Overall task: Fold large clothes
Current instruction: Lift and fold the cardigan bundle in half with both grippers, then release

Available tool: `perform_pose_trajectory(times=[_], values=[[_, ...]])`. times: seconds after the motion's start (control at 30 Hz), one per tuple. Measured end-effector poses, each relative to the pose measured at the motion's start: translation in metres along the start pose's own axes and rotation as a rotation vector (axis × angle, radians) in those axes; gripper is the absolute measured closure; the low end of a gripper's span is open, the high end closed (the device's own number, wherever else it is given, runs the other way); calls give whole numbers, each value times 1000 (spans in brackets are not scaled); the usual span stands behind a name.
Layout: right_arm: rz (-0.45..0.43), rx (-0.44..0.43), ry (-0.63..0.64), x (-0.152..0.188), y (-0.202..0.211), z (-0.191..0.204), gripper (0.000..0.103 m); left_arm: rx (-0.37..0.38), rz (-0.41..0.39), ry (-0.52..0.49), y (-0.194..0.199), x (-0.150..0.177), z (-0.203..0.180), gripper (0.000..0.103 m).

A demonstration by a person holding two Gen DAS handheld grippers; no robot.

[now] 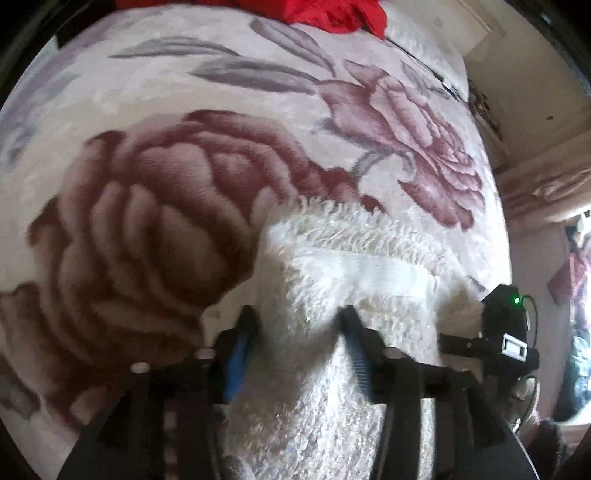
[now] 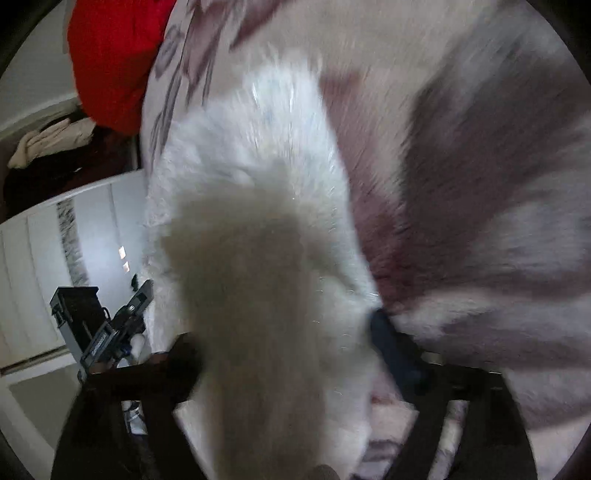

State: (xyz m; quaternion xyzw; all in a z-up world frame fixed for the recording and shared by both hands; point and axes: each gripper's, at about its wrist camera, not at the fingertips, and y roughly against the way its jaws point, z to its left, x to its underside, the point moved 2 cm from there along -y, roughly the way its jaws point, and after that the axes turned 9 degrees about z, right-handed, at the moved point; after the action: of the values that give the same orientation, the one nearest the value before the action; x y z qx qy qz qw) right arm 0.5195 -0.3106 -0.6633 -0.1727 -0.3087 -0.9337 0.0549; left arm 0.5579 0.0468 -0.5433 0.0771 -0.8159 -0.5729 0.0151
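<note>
A white fluffy garment [image 1: 354, 266] lies on a bed with a floral blanket [image 1: 147, 206]. My left gripper [image 1: 297, 325] stands open, its two fingers either side of the garment's near part, which runs between them. In the right wrist view the same white garment [image 2: 255, 155] fills the middle, blurred. My right gripper [image 2: 284, 343] is open, with a thick fold of the garment between its fingers. The right gripper also shows in the left wrist view [image 1: 502, 332], at the garment's right side; the left gripper shows in the right wrist view [image 2: 110, 332].
A red garment [image 1: 332, 14] lies at the far end of the bed, also seen in the right wrist view [image 2: 114, 62]. The bed's right edge [image 1: 495, 206] drops toward a room with clutter. White cupboard doors [image 2: 44, 258] stand to the left.
</note>
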Motion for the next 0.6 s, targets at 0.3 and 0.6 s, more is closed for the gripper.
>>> perform_pose_trajectory(times=[0.3,0.6], values=[[-41,2,66,16,-11,26,47,-75,-182,137,41,51,25,47],[-393,-323,-408,185,-2,-16,70,-168,-241,180,99,109,46,47]])
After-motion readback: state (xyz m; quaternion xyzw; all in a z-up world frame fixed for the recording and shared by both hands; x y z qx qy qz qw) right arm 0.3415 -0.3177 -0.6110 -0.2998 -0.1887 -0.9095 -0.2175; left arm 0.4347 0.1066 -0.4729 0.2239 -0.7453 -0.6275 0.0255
